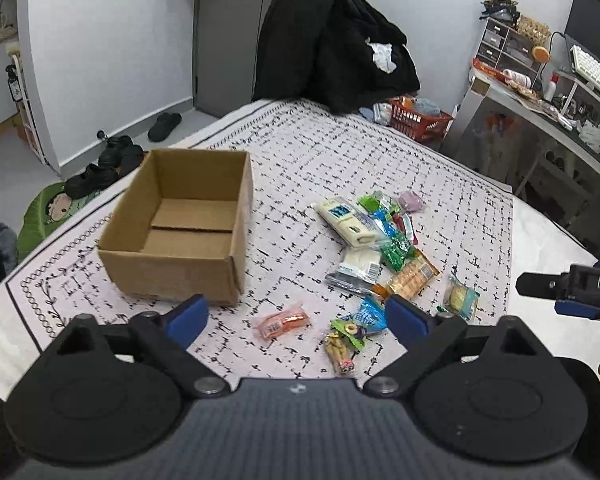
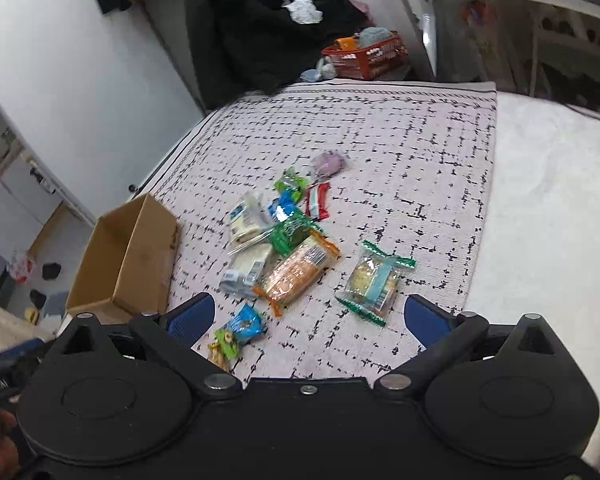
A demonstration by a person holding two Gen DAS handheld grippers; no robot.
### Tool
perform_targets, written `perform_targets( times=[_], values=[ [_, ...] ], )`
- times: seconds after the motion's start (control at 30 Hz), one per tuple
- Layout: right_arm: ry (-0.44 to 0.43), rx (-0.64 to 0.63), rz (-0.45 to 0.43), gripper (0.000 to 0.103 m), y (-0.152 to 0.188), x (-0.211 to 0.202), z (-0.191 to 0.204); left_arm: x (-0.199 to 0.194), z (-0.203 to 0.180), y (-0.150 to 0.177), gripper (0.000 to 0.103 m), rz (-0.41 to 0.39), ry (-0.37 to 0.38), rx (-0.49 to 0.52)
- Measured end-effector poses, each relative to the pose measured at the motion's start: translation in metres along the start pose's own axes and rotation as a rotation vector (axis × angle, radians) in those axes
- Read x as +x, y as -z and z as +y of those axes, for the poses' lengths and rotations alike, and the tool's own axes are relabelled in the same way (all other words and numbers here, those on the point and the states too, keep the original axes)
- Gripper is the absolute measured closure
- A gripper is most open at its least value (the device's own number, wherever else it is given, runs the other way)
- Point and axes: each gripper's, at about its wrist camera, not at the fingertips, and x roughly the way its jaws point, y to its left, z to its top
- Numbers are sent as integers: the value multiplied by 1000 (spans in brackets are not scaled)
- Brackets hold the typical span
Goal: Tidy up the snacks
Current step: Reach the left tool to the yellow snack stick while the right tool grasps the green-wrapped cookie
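Black claws (image 1: 296, 316), blue pads (image 1: 188, 318), apparently silver screws.

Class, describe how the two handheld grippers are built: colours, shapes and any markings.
Both have black bodies with two round discs, black linkage arms on silver pivot pins, and blue pads. The left gripper has a grey textured centre panel; the right gripper is black throughout. White lettering marks each gripper's side, only partly readable.
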Motion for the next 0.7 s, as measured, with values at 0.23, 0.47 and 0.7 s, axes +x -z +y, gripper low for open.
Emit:
perform_targets(
  times=[0.23,0.47,0.7],
  values=[
    [10,47,22,7,-4,20,-12,29,-11,3,19,40,38,-25],
    [23,124,80,19,-8,52,-26,65,-19,9,31,119,50,-40],
    [33,174,136,24,-11,84,-34,104,-18,19,43,209,66,-103]
  ],
)
